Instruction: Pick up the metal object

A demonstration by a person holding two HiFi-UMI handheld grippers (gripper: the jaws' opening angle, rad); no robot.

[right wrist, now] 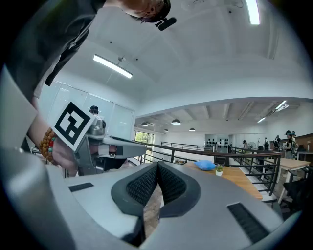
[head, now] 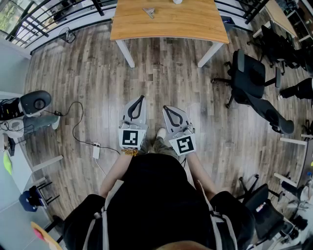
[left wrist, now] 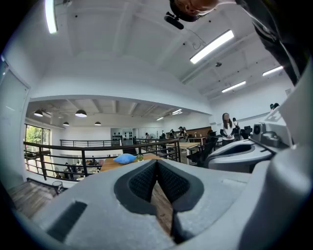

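Left gripper (head: 141, 99) and right gripper (head: 166, 108) sit side by side over the wood floor (head: 161, 73); both jaws pinched together at the tips, gripping nothing. Metal object (head: 149, 11) lies on the table (head: 186, 24), well ahead of the 2.

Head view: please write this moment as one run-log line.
left gripper: shut, empty | right gripper: shut, empty | metal object: on table, untouched, far ahead

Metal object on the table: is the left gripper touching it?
Apart. The head view shows the metal object lying on the table, while the left gripper is held well short of it, over the floor.
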